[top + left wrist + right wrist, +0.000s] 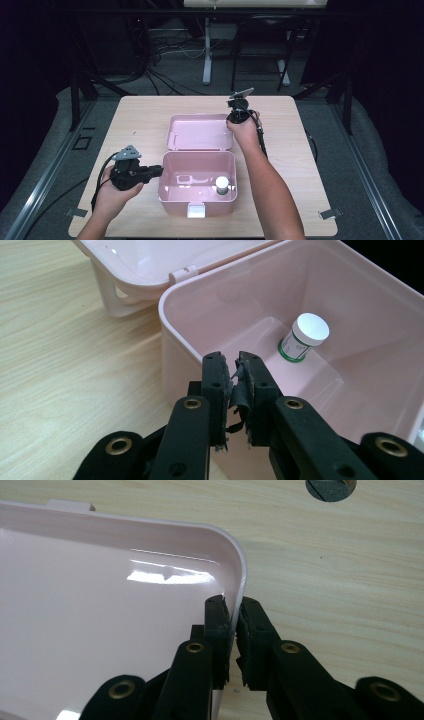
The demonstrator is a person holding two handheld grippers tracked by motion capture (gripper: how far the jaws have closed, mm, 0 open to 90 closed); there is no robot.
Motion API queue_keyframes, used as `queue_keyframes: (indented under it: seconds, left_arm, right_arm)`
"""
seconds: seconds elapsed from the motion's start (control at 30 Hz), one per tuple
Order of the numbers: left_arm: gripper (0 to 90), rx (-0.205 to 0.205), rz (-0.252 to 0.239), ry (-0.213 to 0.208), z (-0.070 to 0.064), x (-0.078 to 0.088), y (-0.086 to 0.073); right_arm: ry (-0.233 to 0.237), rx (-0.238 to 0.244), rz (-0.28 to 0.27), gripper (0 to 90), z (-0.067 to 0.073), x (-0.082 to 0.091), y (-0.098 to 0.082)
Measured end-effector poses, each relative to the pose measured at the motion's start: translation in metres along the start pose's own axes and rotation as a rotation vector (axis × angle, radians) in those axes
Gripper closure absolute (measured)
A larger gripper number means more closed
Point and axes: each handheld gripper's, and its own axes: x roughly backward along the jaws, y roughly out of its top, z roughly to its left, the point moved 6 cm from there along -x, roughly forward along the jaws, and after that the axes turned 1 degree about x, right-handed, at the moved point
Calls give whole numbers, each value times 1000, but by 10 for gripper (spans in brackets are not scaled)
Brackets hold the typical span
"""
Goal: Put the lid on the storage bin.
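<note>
High view: my right gripper (239, 111) pinches the rim of the glossy pink plastic lid (200, 132), which lies open on the pale wooden table (140, 120); my left gripper (159, 171), jaws nearly closed on nothing, rests beside the pink plastic box (197, 200) holding a white-capped jar (222, 184).

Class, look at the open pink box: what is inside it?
Inside the pink box stands one small white-capped jar with a green band, near its right wall. The floor beside it looks bare; the strip beneath the near wall is hidden.
</note>
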Motion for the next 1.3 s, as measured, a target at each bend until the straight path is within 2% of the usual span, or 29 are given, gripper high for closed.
queue_keyframes:
  seconds: [0.27, 0.43, 0.77, 1.07, 1.3]
  left_arm:
    - [826, -5, 2, 4, 0, 0, 0]
    - [826, -2, 0, 6, 0, 0, 0]
    - [831, 0, -2, 10, 0, 0, 1]
    - [832, 0, 0, 11, 0, 0, 1]
    - [836, 3, -3, 9, 0, 0, 1]
  right_arm:
    - [4, 1, -22, 844, 0, 5, 1]
    - [20, -9, -55, 849, 1, 14, 4]
    - [30, 11, -115, 852, 2, 29, 7]
    - [30, 23, -126, 856, 5, 41, 9]
    - [33, 26, -129, 857, 5, 43, 9]
